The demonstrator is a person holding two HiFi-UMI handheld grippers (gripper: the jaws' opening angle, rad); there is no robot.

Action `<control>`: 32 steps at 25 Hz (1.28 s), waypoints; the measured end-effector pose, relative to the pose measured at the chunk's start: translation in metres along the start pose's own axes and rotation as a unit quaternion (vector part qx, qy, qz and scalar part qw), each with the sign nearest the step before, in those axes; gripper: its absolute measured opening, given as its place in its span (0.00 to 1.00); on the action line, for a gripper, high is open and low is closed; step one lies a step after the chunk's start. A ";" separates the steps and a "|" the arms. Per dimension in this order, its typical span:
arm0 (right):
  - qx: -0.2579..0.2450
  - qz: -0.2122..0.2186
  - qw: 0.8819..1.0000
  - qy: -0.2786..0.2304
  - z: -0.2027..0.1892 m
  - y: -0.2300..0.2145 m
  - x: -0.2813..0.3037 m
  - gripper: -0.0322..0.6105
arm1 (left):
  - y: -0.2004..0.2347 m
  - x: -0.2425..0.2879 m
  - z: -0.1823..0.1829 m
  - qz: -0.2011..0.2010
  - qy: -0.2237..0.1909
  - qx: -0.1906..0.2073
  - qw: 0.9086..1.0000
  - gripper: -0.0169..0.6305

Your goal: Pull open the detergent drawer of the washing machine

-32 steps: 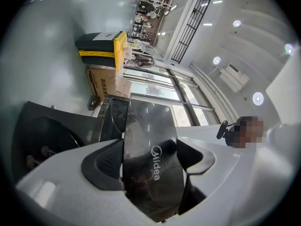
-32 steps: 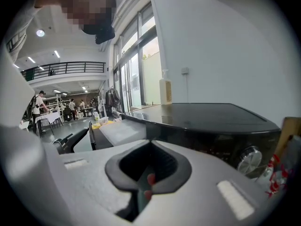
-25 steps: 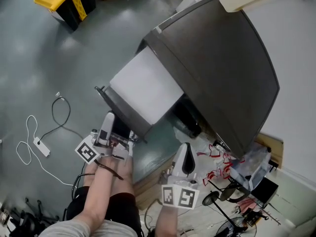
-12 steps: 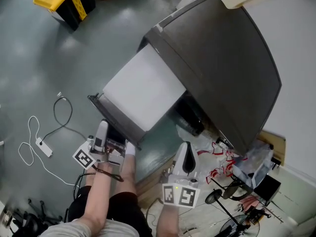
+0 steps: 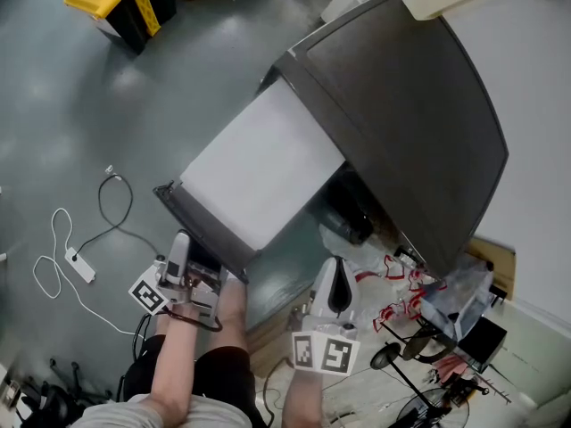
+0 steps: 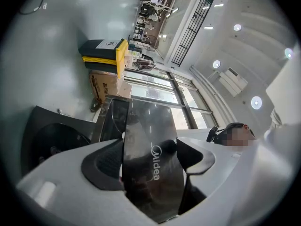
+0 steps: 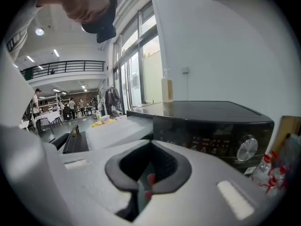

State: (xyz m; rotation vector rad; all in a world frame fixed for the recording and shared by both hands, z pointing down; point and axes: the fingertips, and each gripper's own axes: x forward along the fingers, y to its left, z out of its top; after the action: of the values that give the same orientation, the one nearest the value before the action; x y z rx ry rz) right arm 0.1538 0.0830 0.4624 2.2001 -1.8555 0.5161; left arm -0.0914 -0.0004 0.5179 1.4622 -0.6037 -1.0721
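Left gripper (image 5: 181, 246) clamps the glossy black-fronted white drawer (image 5: 259, 172); right gripper (image 5: 334, 285) closed, empty, beside the dark grey washing machine (image 5: 401, 105); white cable (image 5: 53, 248) nearby.

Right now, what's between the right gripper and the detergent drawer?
Nothing. In the right gripper view, the stretch from the right gripper to the detergent drawer is open air. The left gripper clamps the drawer's front.

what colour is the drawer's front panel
Glossy black; the drawer front shows best in the left gripper view.
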 end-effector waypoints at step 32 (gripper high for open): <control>-0.003 0.003 1.000 0.008 -0.013 0.025 0.003 0.06 | 0.017 -0.028 0.013 0.043 0.061 0.039 0.997 0.59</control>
State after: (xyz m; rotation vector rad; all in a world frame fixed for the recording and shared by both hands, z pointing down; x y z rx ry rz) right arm 0.1279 0.0812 0.4740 2.1808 -1.8535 0.5285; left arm -0.1115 0.0139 0.5428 1.5426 -0.6214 -0.8954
